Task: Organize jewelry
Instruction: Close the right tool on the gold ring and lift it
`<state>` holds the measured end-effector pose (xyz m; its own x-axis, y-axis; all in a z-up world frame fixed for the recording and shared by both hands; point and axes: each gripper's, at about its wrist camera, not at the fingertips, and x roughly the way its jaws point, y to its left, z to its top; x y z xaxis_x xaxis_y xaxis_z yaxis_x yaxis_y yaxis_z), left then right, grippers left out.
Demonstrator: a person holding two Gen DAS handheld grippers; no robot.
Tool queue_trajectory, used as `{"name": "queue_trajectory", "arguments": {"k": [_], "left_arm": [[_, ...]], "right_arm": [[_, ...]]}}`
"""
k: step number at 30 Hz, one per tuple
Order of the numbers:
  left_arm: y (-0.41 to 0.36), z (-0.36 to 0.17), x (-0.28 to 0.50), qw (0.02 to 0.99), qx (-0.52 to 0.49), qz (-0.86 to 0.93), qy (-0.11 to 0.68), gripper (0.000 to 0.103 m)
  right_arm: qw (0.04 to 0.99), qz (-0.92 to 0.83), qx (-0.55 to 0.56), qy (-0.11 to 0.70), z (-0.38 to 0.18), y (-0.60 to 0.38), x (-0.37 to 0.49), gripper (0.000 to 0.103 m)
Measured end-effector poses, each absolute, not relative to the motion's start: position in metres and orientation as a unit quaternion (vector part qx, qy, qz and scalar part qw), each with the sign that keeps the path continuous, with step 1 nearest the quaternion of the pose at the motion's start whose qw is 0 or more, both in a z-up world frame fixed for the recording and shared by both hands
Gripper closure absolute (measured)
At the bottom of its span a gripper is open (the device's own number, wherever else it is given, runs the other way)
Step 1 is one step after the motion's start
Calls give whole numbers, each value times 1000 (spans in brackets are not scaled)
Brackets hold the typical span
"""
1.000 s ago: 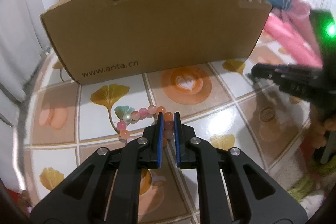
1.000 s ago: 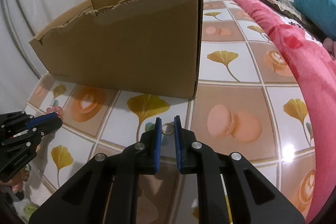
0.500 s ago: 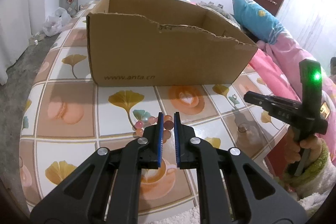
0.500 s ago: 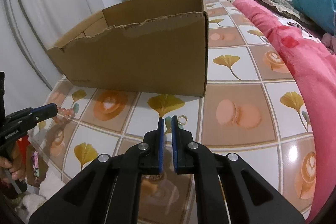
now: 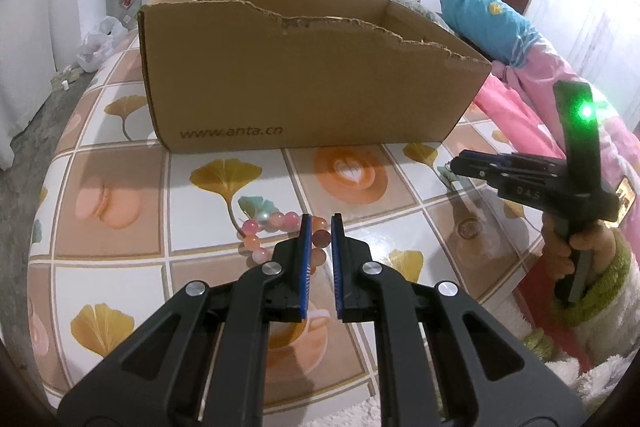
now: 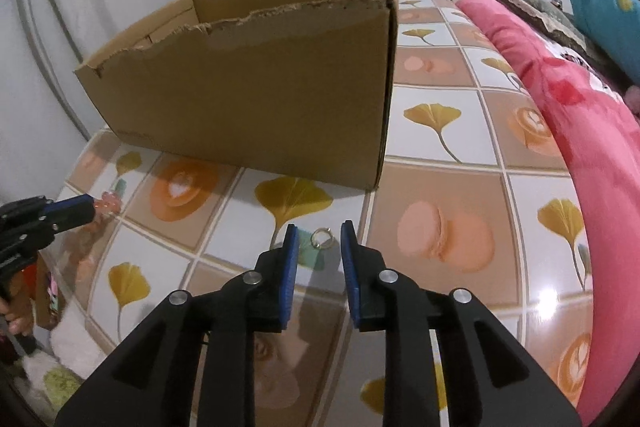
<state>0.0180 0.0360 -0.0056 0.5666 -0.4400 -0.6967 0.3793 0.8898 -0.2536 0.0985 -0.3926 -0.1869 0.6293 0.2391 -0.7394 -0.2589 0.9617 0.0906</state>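
A bracelet of pink and orange beads (image 5: 272,227) lies by the teal leaf on the tiled tabletop (image 5: 120,267). My left gripper (image 5: 319,227) is shut on one of its beads, and the rest of the loop trails off to the left. In the right wrist view that gripper (image 6: 86,209) shows at the far left with the beads (image 6: 107,205) at its tip. A small gold ring (image 6: 322,238) lies flat on the table between the tips of my right gripper (image 6: 319,229). Its jaws are opening and the pads do not touch the ring. The open cardboard box (image 6: 260,107) stands just behind.
The box (image 5: 312,95) has a torn front rim. A pink quilt (image 6: 580,115) runs along the table's right side, with a blue pillow (image 5: 480,11) behind it. The table edge and a white fluffy rug (image 6: 76,339) are near me. A hand in a green sleeve (image 5: 600,267) holds the right gripper.
The left view has pulled back from the box, with the bead still between its pads. The right jaws, nearly closed before, now stand apart around the ring.
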Motion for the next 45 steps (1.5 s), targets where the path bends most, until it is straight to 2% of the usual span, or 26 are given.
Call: {"name": "queue_trajectory", "arguments": {"k": [4,7,13,14,15,27,41,45], "left_arm": [[35,-7,19,884,-38,-232,405,94],[33,-9,20,883,-39,-233,405,94],[33,-7,19,884,-38,-234,402,94],[34,-5,18,885,-37,-234,400,94],[34,-3,17,887,-36,-234,397,94],[45,31,-2,900,-37,-243,361,94],[39,12,-1,894,-41,-236,379,94],[40,11,0,894,-40,-237,378,94]], "right_arm": [[902,138,-52,406,-192,-383,98,82],[899,145,-60,409,-192,-379,97,91],[900,149,-32,408,-190,-386,96,92],[901,150,-29,406,-189,-387,95,100],[900,152,-23,408,-188,-388,94,101],[910,162,23,381,-170,-401,63,101],[902,129,-50,409,-189,-390,92,101],[899,140,-39,414,-191,-384,82,101]]}}
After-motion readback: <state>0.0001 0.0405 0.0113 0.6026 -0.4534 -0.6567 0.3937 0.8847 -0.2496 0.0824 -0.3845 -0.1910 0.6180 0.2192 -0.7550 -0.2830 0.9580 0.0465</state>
